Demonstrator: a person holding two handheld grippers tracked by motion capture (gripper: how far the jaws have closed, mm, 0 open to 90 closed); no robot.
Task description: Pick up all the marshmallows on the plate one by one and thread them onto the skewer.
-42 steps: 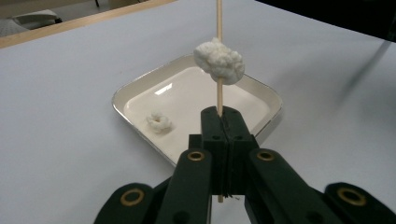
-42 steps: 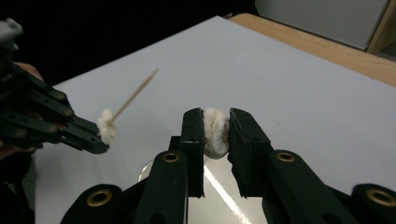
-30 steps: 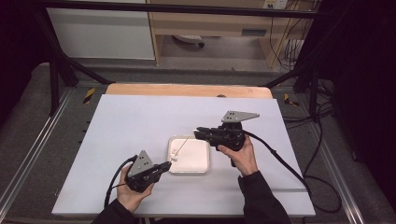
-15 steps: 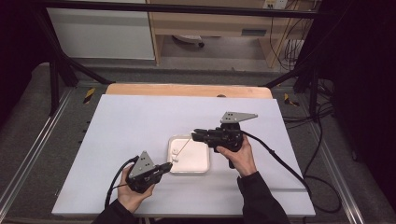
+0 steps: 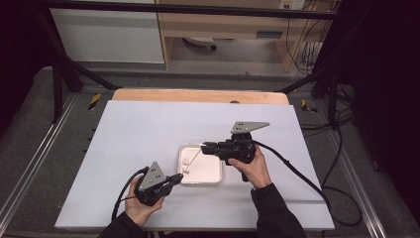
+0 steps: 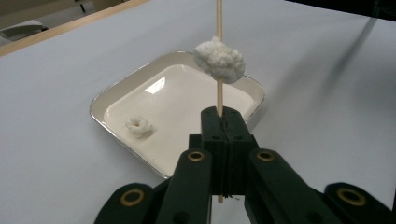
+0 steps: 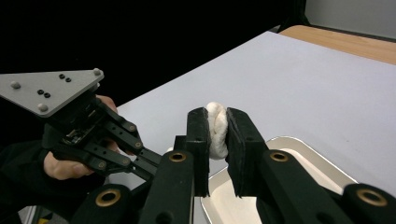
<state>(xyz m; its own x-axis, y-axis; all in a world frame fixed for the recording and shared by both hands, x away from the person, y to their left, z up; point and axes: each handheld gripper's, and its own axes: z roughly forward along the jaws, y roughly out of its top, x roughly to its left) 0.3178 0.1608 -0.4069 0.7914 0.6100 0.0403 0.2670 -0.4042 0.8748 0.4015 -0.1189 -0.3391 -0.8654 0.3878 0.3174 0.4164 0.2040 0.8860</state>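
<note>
A white square tray (image 5: pixel 200 182) (image 6: pixel 98 105) (image 7: pixel 299 144) sits at the table's middle. My left gripper (image 5: pixel 177 177) (image 6: pixel 223 126) is at the tray's front left corner, shut on a thin wooden skewer (image 5: pixel 194 157) (image 6: pixel 219 93) that slants up over the tray. One white puffy piece (image 5: pixel 187 170) (image 6: pixel 219 60) is threaded on the skewer. Another small white piece (image 5: pixel 185 161) (image 6: pixel 139 126) lies loose in the tray. My right gripper (image 5: pixel 203 146) (image 7: pixel 215 116) is above the tray's far edge, shut on a third white piece (image 7: pixel 215 135) at the skewer's upper end. The left gripper (image 7: pixel 140 158) points toward it.
The white tabletop (image 5: pixel 148 129) stretches wide on all sides of the tray. A wooden strip (image 5: pixel 198 95) runs along its far edge. The right gripper's black cable (image 5: pixel 297 173) trails across the table to the right front. Metal frame rails (image 5: pixel 64 74) flank the table.
My right gripper has shifted slightly left and down with its white piece, closer to the skewer's upper end. The left gripper has stayed almost still.
</note>
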